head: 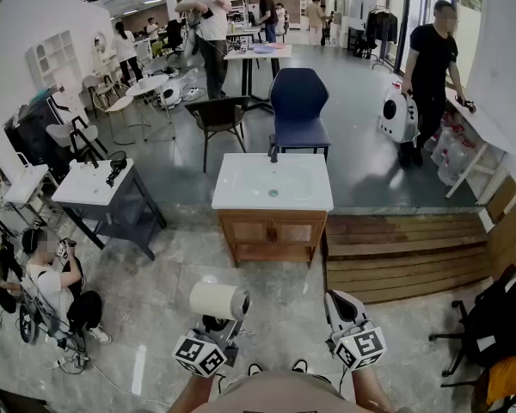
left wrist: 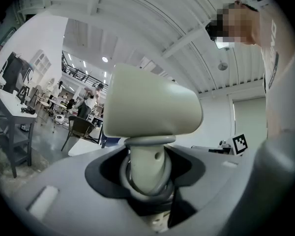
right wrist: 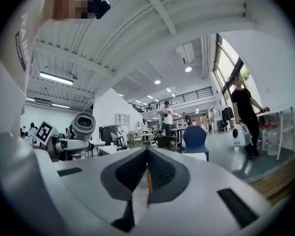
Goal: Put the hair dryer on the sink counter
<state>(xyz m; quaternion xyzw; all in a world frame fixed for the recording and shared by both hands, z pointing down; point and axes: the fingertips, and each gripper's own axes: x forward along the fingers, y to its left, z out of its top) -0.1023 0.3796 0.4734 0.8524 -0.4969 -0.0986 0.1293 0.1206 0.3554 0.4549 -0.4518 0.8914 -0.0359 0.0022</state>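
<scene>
You had your left gripper point(head: 218, 325) clamped on the hair dryer point(left wrist: 152, 107) handle, your right gripper point(right wrist: 146, 167) squeezed together empty, both well short of the sink counter point(head: 241, 200) front edge.

Right gripper point(right wrist: 147, 168), jaws together.
The ridged pads meet in a thin line, and a blue chair point(right wrist: 193, 136) stands beyond them. Well left of the chair a hair dryer point(right wrist: 83, 126) faces this way; to the chair's right stands a person in black point(right wrist: 245, 109).

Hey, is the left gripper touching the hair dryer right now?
Touching. The left gripper view shows the handle of the hair dryer clamped between the jaws of the left gripper, with no gap visible.
</scene>
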